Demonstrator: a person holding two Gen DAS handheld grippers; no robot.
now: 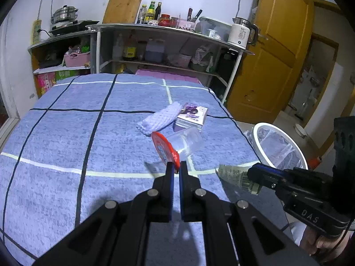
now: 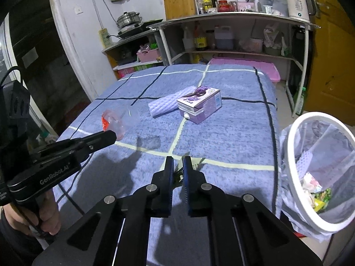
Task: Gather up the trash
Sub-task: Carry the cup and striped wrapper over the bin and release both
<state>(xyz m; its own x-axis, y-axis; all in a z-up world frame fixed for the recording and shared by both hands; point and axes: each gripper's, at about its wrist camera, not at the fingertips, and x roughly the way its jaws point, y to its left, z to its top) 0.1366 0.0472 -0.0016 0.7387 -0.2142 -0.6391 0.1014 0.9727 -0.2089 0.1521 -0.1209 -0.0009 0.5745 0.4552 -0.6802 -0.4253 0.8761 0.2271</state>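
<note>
My left gripper point(image 1: 176, 166) is shut on the red lid of a clear plastic cup point(image 1: 184, 141) and holds it above the blue blanket; the cup also shows in the right wrist view point(image 2: 115, 122). My right gripper point(image 2: 177, 166) is shut on a crumpled greenish wrapper point(image 1: 235, 175), seen between its fingers in the right wrist view point(image 2: 177, 175). A purple carton point(image 2: 199, 105) and a lilac foam sleeve point(image 2: 168, 104) lie on the blanket further ahead. A white-rimmed mesh bin point(image 2: 319, 166) stands at the blanket's right edge with some trash inside.
The blue checked blanket point(image 2: 221, 137) covers the surface. Metal shelves point(image 2: 221, 35) with bottles, a kettle and pots stand behind. A yellow door point(image 1: 266, 55) is at the right. The floor lies to the right of the bin.
</note>
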